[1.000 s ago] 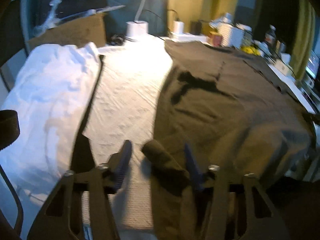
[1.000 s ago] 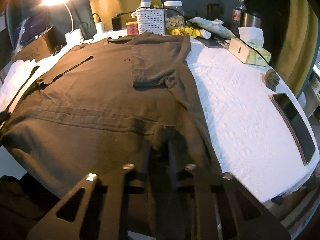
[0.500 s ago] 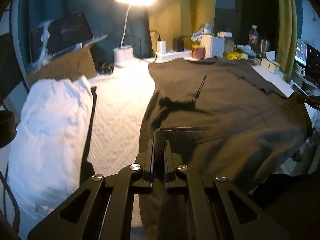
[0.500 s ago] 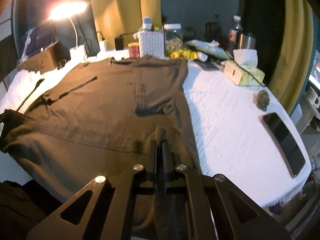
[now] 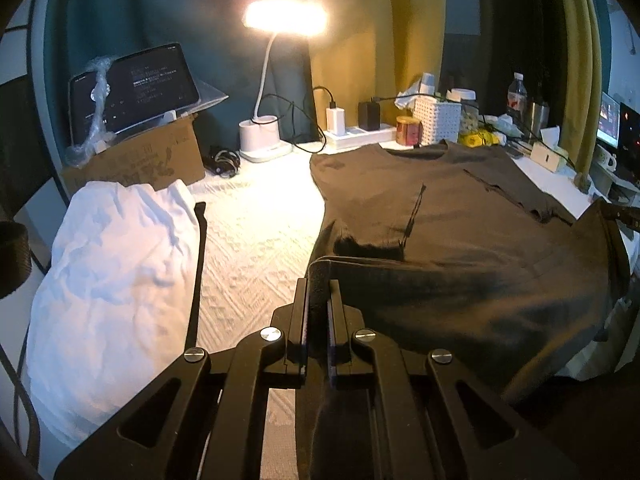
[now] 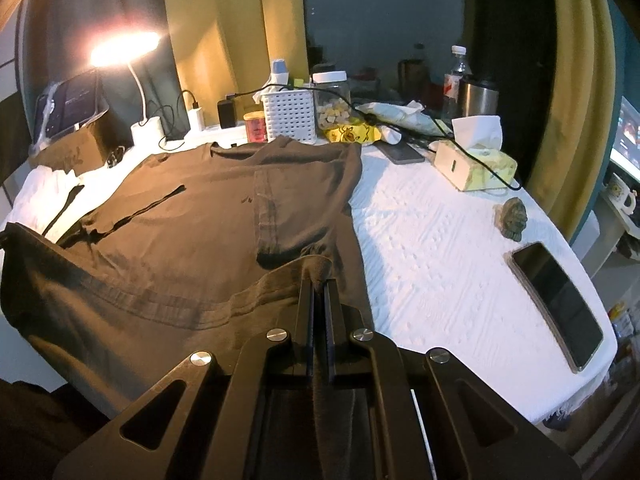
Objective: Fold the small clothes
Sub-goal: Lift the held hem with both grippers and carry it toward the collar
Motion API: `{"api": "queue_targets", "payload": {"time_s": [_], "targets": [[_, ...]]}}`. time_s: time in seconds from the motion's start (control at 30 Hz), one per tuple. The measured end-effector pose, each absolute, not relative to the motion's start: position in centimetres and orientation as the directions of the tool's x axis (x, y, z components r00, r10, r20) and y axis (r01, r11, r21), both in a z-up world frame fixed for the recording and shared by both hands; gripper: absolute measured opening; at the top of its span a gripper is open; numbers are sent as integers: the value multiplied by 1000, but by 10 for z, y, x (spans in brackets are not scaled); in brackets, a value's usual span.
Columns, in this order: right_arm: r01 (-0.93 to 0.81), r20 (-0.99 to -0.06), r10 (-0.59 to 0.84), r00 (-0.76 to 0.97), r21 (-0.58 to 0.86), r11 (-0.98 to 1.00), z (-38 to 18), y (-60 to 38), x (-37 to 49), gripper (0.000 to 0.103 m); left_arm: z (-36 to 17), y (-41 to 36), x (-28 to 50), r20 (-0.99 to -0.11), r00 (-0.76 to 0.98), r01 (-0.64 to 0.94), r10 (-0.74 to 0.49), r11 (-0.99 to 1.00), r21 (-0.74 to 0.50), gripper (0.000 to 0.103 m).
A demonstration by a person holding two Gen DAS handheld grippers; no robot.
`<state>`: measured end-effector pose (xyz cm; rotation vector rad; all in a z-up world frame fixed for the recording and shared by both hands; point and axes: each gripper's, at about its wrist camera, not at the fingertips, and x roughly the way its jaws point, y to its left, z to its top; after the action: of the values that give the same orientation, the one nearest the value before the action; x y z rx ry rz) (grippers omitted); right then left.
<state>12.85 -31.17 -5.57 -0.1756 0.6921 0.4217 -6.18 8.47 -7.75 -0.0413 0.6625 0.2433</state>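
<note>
White textured tablecloth (image 6: 440,248), lit lamp (image 5: 284,20); both grippers (image 5: 318,280) (image 6: 319,280) clamped on brown shirt (image 6: 200,216) hem

I see a dim room lit mainly by a white gooseneck desk lamp (image 5: 262,136) glowing at the back of the table. Behind it hang dark teal curtains (image 5: 132,12) and mustard-yellow curtains (image 5: 352,40). The table wears a white textured cloth (image 6: 440,248). At the far left a tablet (image 5: 132,88) leans on a cardboard box (image 5: 140,158). A lit monitor (image 5: 610,120) shows at the right edge. I can't make out the floor.
</note>
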Motion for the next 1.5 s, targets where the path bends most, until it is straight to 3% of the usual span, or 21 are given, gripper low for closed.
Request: {"api": "queue_targets", "payload": {"time_s": [1.5], "targets": [[-403, -552, 329, 766, -13, 915, -2, -310, 226, 5, -17, 110, 45, -463, 851, -239, 249, 968, 82, 5]]}}
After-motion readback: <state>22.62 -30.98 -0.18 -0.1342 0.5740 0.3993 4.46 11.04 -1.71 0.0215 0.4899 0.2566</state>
